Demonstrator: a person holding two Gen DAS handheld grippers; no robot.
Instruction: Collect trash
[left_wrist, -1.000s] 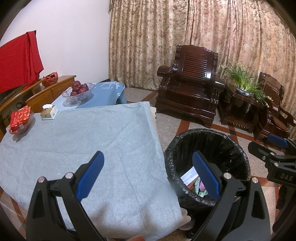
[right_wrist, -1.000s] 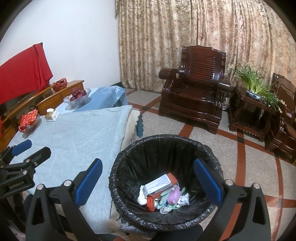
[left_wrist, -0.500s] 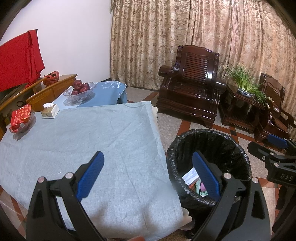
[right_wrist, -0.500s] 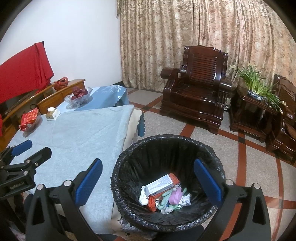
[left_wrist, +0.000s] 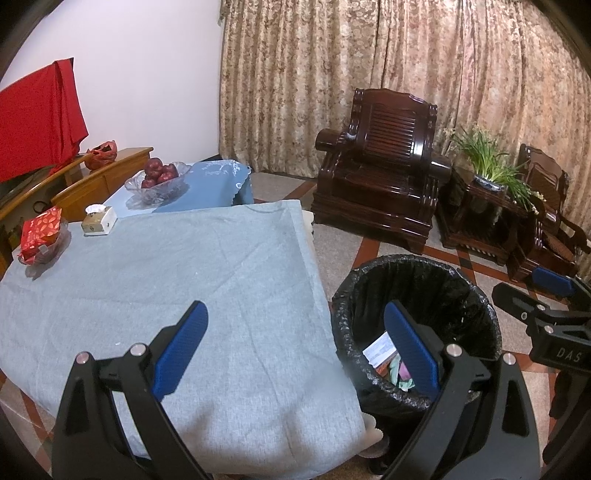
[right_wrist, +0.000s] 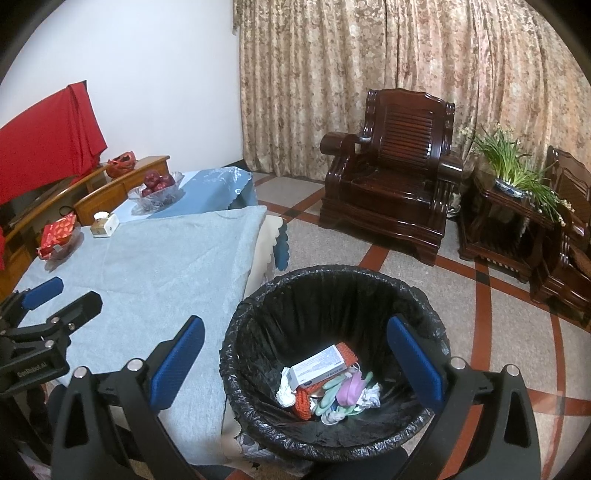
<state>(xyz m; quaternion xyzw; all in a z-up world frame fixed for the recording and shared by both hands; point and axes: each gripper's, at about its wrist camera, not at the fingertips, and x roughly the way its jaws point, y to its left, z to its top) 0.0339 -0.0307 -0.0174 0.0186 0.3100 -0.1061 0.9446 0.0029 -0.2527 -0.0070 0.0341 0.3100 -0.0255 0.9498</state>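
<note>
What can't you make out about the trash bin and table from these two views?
- Print on the white box: too small, right wrist view.
- Trash under the top layer: buried.
- Bin contents, left wrist view: mostly hidden by its rim and the left gripper.
- Table near edge: behind the right gripper.

Left-wrist view: near rim of the bin (left_wrist: 373, 384) and a blue finger pad (left_wrist: 412, 347) hide most of the trash inside, only a white box (left_wrist: 380, 349) corner showing; print on that box (right_wrist: 319, 367) too small to read; bin base cut off below; second chair (left_wrist: 550, 206) beyond bin cropped at right edge.
</note>
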